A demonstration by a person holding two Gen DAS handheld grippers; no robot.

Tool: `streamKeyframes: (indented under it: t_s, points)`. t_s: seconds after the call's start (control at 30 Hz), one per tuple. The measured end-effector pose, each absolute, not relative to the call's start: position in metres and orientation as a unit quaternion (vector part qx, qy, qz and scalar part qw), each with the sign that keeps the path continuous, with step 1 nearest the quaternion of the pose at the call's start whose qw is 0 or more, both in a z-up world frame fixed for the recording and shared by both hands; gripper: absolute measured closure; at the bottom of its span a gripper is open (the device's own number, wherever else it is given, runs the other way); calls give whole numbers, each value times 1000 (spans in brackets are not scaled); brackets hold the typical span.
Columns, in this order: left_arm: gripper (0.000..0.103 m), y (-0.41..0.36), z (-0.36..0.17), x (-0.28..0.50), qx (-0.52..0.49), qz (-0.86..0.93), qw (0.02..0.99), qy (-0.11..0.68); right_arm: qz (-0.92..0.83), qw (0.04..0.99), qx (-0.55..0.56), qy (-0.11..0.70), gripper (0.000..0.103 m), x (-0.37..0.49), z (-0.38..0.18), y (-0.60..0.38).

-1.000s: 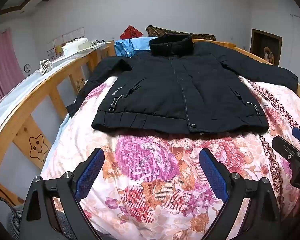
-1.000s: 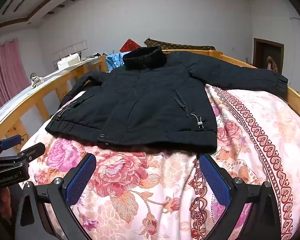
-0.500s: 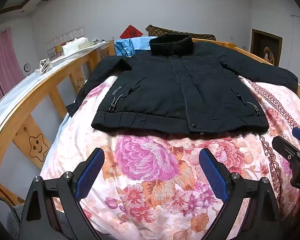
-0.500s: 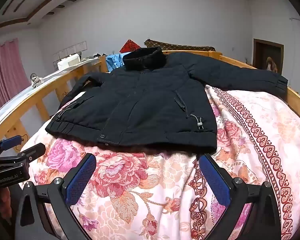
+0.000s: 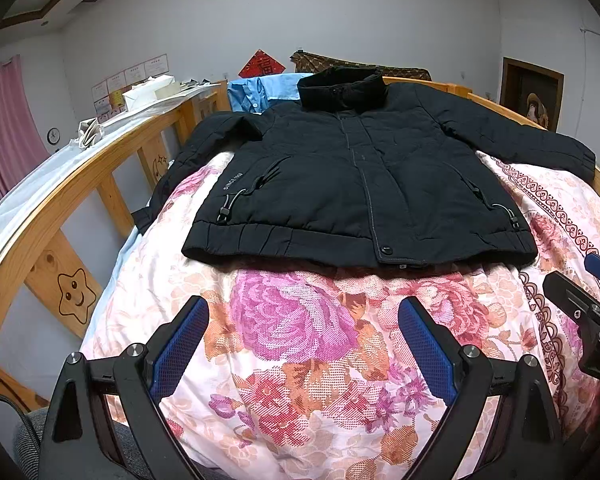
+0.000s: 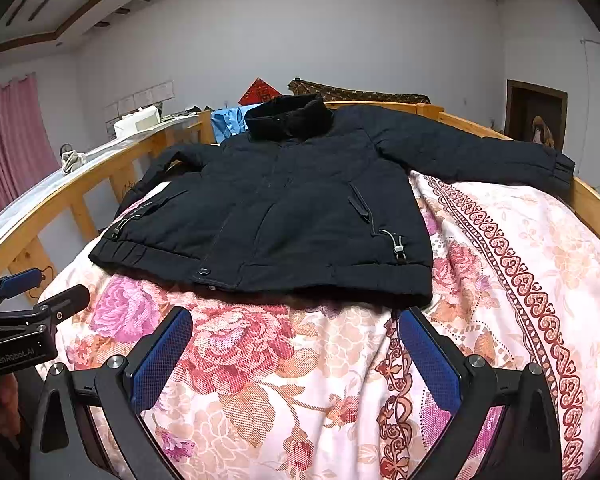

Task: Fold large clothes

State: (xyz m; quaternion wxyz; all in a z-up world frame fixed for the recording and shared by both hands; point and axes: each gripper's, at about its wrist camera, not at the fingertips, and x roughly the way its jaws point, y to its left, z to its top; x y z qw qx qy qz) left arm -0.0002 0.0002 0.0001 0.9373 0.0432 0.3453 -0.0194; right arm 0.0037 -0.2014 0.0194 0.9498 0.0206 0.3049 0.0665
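Observation:
A black padded jacket [image 5: 352, 184] lies flat and front-up on the floral bedspread [image 5: 300, 344], collar away from me, both sleeves spread out to the sides. It also shows in the right wrist view [image 6: 284, 216]. My left gripper [image 5: 304, 320] is open and empty, hovering over the bedspread just short of the jacket's hem. My right gripper [image 6: 296, 330] is open and empty, close to the hem's right corner. The right gripper's tip shows at the right edge of the left wrist view [image 5: 588, 300], and the left gripper shows at the left edge of the right wrist view [image 6: 24, 312].
A wooden bed rail [image 5: 80, 184] runs along the left side and another [image 6: 596, 204] along the right. A blue garment [image 5: 260, 92] lies behind the collar. A white box [image 5: 152, 90] sits on a ledge at left. Pink curtain [image 5: 4, 136] at far left.

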Motion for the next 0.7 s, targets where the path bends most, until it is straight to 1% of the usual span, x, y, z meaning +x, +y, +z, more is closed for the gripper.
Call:
streamKeyframes:
  t_s: [0.7]
  points:
    - [10,-1,1,-1,44,-20,937,345,67,950,23,305,0,5,21,-204]
